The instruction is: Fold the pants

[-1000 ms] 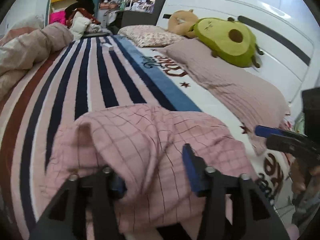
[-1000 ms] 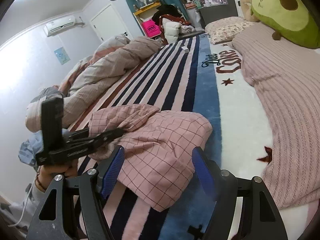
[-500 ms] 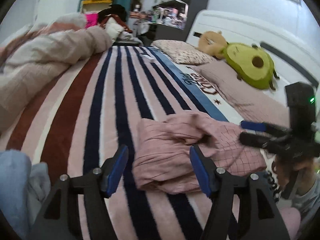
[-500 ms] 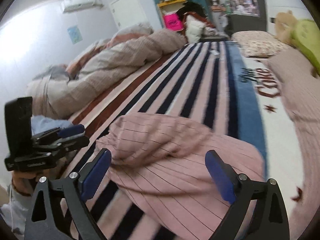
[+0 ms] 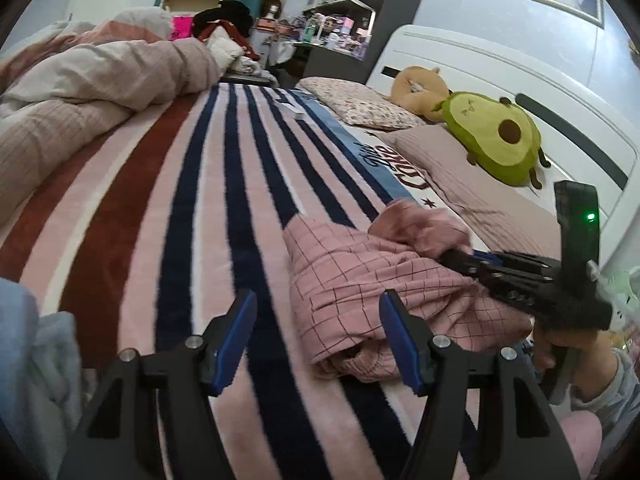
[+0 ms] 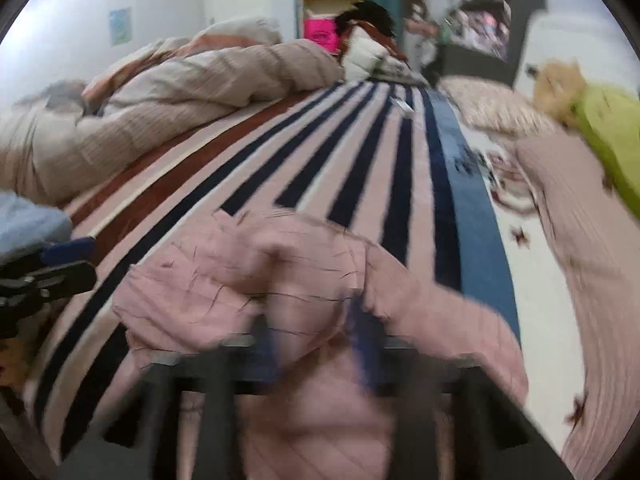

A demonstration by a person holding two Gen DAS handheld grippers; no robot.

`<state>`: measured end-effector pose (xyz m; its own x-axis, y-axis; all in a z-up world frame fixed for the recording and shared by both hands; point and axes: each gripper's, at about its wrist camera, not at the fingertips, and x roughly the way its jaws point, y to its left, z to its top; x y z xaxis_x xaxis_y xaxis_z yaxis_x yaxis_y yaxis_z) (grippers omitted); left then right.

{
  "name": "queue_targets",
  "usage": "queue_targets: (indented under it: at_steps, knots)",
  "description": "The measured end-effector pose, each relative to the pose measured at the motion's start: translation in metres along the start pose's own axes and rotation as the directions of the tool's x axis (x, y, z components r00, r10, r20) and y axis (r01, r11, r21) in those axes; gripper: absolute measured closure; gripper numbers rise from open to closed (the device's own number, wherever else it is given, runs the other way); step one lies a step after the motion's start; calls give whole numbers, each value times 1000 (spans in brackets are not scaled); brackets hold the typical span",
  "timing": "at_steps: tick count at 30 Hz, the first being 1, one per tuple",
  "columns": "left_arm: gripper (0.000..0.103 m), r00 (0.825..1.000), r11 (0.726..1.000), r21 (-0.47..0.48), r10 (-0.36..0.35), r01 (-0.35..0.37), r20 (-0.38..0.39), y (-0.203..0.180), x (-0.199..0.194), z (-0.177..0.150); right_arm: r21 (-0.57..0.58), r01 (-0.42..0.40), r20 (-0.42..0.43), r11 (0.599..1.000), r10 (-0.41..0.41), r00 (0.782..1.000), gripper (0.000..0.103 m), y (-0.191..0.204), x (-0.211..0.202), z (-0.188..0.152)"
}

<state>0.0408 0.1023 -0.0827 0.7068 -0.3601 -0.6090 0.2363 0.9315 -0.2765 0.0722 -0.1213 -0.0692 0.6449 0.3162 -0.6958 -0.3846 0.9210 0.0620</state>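
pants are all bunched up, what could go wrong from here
1. The right gripper, its jaws closing on a crumpled bunch of the pants, may pinch several layers, so lifting drags the heap instead of spreading it.
2. The left gripper is open and mostly beside the pants, so nothing anchors that side.

Soft checked cloth pants, fleecy blanket

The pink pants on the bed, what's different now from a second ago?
The right gripper, wide open a moment ago, is closing on a bunched fold of the pink checked pants. The left gripper, earlier over the pants, has drawn back and left; it is open and empty. The pants remain crumpled on the striped blanket; the avocado plush is unmoved.
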Motion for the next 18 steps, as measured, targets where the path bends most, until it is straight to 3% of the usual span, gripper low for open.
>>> queue_targets:
  at_steps: [7, 9, 10, 11, 13, 16, 18]
  knots:
    - [43, 1000, 1000, 19, -18, 19, -13, -16, 8, -3, 170, -72, 8, 983, 72, 997, 89, -47, -39, -36]
    - [43, 1000, 999, 30, -23, 23, -13, -20, 10, -2, 201, -91, 29, 975, 86, 996, 71, -56, -47, -38]
    - [43, 1000, 999, 32, -26, 27, -13, -21, 12, -2, 208, -106, 34, 972, 101, 994, 48, -59, -51, -38]
    - [43, 999, 999, 32, -30, 30, -14, -22, 13, -2, 217, -131, 36, 967, 126, 991, 36, -61, -52, -35]
    - [43, 999, 999, 29, -36, 36, -15, -22, 16, -1, 229, -194, 46, 954, 189, 981, 35, -63, -53, -27]
    - [44, 999, 999, 28, -46, 47, -13, -20, 19, -2, 239, -277, 48, 931, 274, 961, 20, -61, -44, -15]
    - [44, 998, 998, 36, -59, 60, -17, -21, 20, -2, 239, -262, 22, 935, 265, 964, 20, -57, -32, -8]
